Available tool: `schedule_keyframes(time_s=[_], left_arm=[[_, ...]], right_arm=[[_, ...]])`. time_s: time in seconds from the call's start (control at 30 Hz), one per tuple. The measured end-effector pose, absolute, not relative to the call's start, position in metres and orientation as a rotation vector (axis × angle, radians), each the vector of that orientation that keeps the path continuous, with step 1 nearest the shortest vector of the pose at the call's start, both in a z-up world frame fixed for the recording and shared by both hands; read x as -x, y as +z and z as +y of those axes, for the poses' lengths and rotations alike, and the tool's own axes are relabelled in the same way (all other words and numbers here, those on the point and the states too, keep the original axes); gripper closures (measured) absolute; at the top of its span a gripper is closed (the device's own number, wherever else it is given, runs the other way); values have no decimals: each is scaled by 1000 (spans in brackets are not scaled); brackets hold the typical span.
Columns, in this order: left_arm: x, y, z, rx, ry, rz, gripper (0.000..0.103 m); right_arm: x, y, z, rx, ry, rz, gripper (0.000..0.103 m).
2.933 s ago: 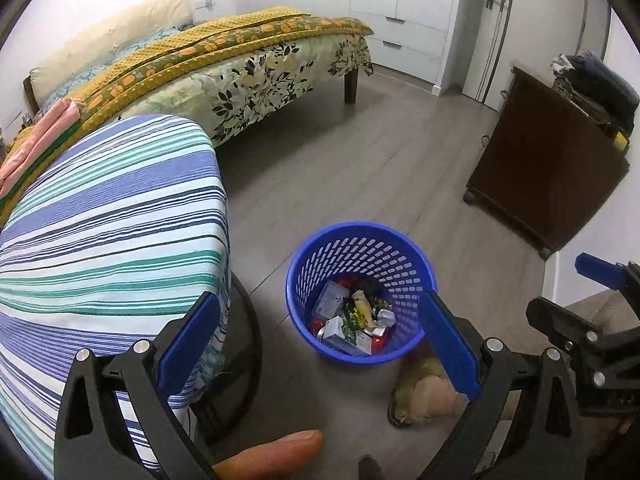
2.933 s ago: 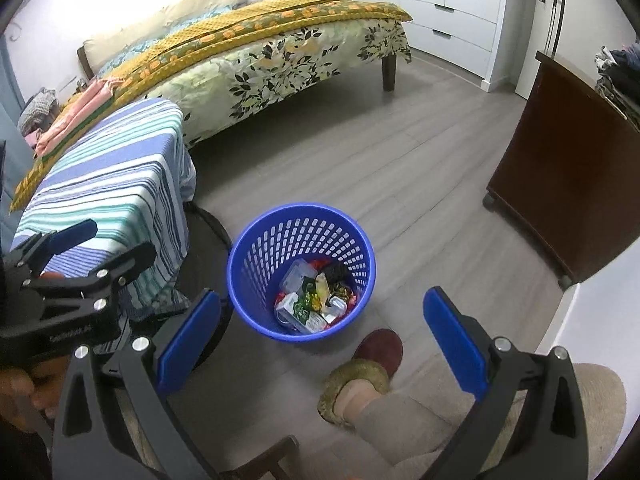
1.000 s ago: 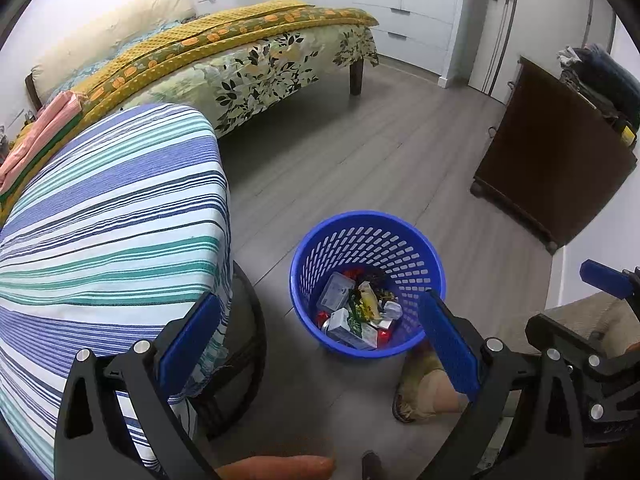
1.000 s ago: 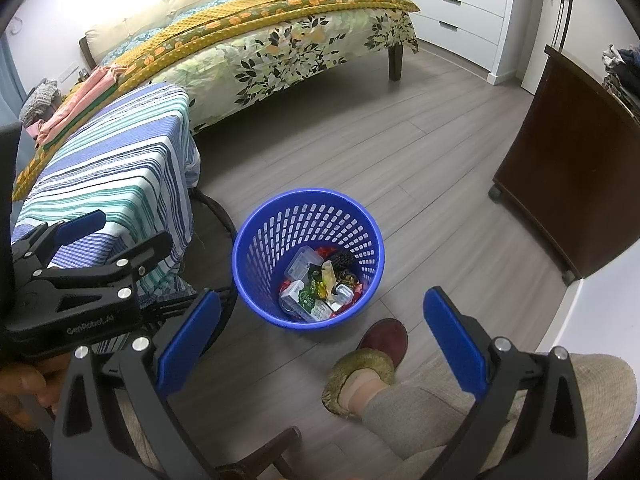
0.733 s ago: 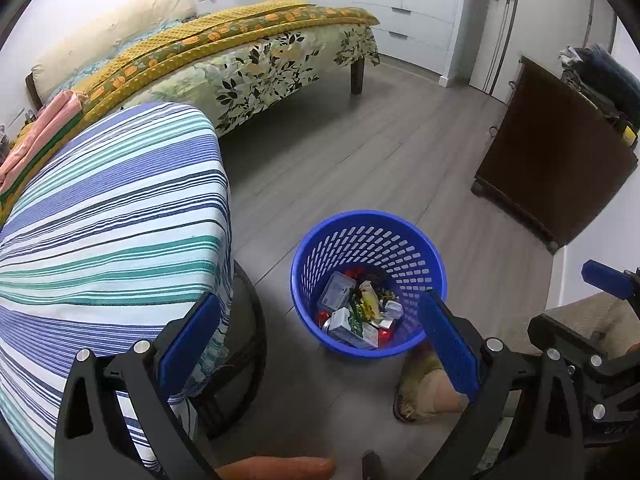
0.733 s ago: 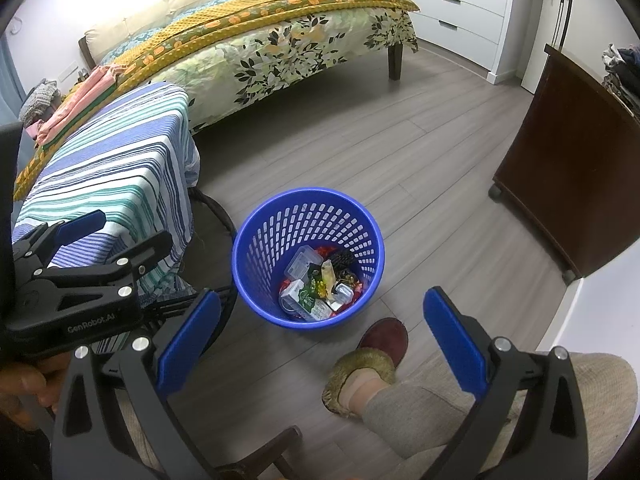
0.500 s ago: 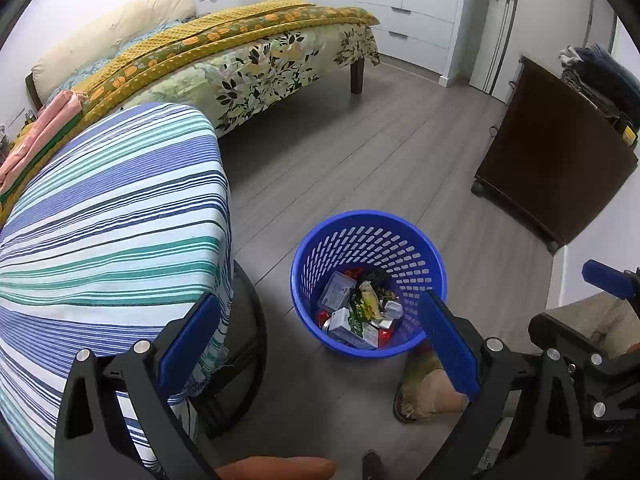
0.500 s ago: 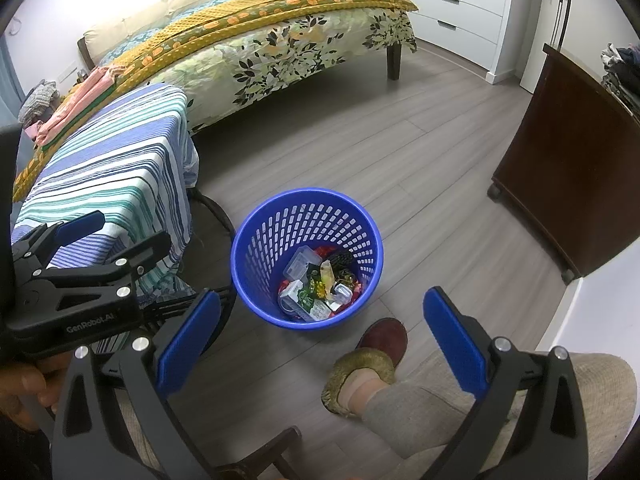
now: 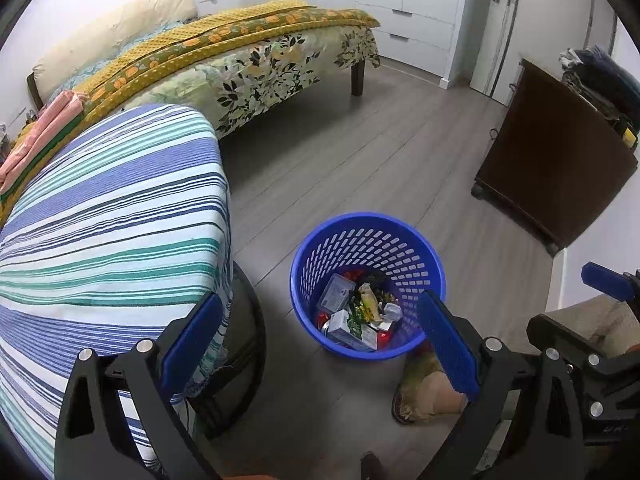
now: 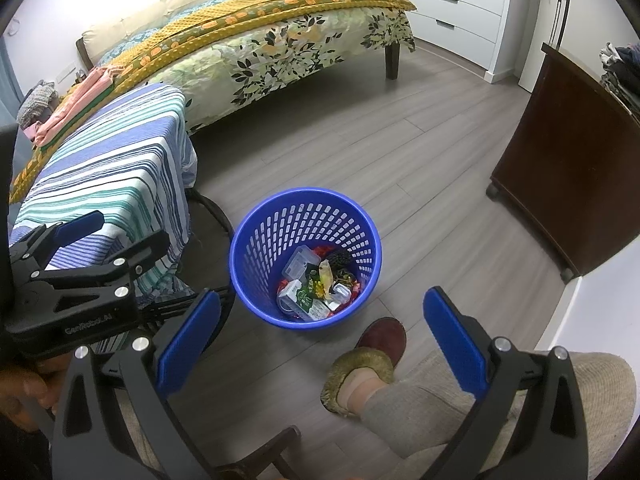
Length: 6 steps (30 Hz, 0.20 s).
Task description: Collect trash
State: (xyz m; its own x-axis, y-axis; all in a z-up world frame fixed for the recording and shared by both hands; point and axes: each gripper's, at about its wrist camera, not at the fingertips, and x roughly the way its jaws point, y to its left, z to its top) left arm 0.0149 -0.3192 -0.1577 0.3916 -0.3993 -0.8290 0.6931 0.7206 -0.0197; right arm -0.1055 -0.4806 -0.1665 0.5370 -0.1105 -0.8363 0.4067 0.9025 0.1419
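Your left gripper (image 9: 320,344) and right gripper (image 10: 320,336): both spread wide, empty, above blue basket (image 10: 256,276). Wrappers and cartons (image 10: 316,284) lie on basket bottom, near striped table (image 9: 108,216) edge.

This is a bedroom in a home. A bed (image 10: 256,40) with a floral sheet and a yellow quilted blanket stands by the wall, with white built-in wardrobes (image 10: 452,0) past its foot. A dark wooden cabinet (image 10: 568,168) piled with folded clothes (image 9: 600,76) stands on grey wood-look flooring (image 10: 360,148).
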Motion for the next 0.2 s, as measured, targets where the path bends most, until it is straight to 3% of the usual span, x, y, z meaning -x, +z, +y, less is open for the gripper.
schedule_keyframes(time_s=[0.2], left_arm=[[-18,-159,-319,-356,-718,946,6]], right_arm=[[106,-166,-480,-341,-319,960,5]])
